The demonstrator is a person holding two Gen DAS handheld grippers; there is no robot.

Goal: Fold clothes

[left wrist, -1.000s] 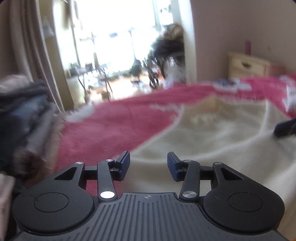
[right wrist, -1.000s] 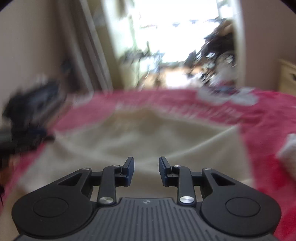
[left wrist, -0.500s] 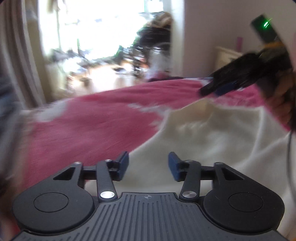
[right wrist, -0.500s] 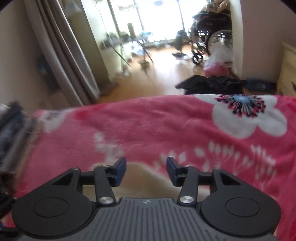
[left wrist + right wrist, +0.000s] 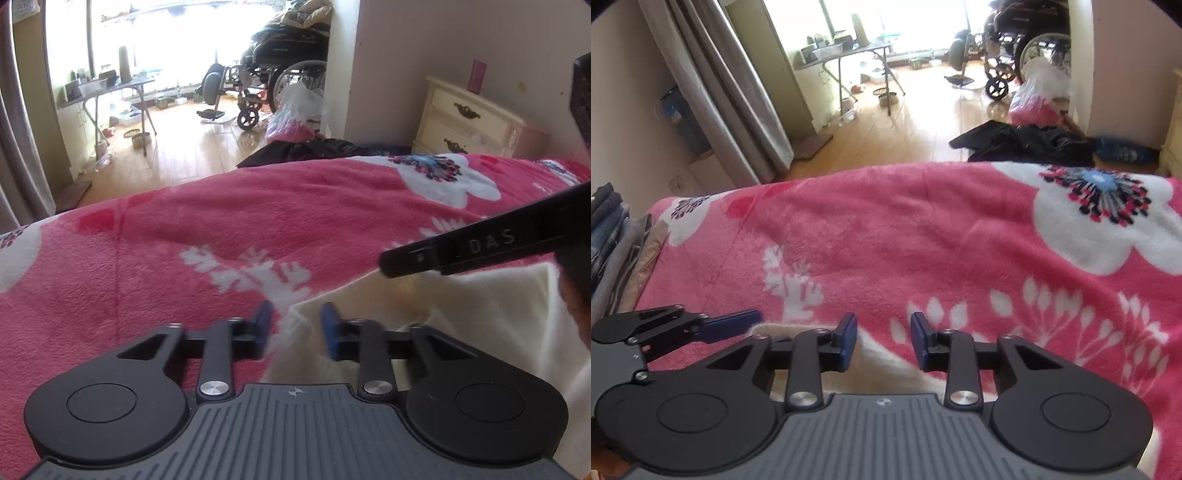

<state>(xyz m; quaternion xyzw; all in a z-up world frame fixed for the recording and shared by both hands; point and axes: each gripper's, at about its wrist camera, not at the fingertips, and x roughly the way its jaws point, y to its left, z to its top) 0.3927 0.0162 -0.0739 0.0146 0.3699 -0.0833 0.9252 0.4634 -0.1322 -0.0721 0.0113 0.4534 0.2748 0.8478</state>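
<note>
A cream garment (image 5: 498, 314) lies on the pink flowered blanket (image 5: 221, 240). Its left corner stands up between the blue pads of my left gripper (image 5: 297, 326), which is shut on that corner. In the right wrist view the same gripper (image 5: 753, 317) shows side-on at the left, at the cloth's edge. The jaws of my right gripper (image 5: 884, 339) are closing, with the cream garment (image 5: 871, 354) edge low between them; the pads do not press it. The black body of the right gripper (image 5: 480, 247) crosses the left wrist view above the garment.
A stack of folded clothes (image 5: 609, 236) sits at the bed's left edge. Past the bed's far edge are dark clothes on the floor (image 5: 1023, 142), a wheelchair (image 5: 284, 74), a folding table (image 5: 849, 51) and a cream nightstand (image 5: 469, 114).
Both grippers have gone from over the middle of the cream garment to its far edge by the pink blanket. The left jaws have narrowed onto the corner; the right jaws have narrowed too.
</note>
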